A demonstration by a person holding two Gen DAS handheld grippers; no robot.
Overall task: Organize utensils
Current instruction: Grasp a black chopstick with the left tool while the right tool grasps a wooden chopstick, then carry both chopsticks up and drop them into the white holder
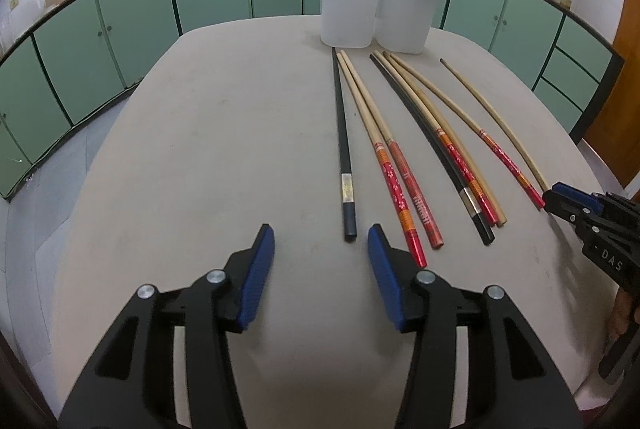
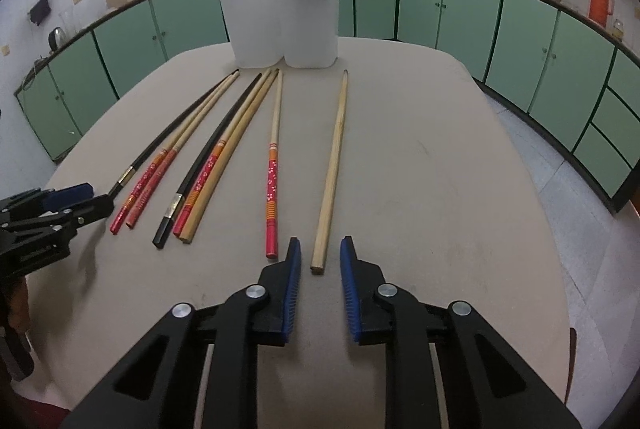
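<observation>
Two tools over the grey worktop (image 1: 200, 149), both tipped down toward it. The left tool (image 1: 321, 243) hangs with its blue pads well apart and nothing between them; the black chopstick (image 1: 343, 149) ends just beyond the gap, nearer the right pad, and runs straight away toward the two white containers (image 1: 372, 9) at the far edge. To its right lie the red-handled chopsticks (image 1: 394, 165), all with handles near and tips far, fanning slightly. The right tool (image 2: 320, 249) has its pads only narrowly parted, either side of the near end of the plain wooden chopstick (image 2: 332, 165), not pressing on it. That stick lies flat on the worktop, alone on the right, its long axis pointing away to the containers, thick end toward the tool
</observation>
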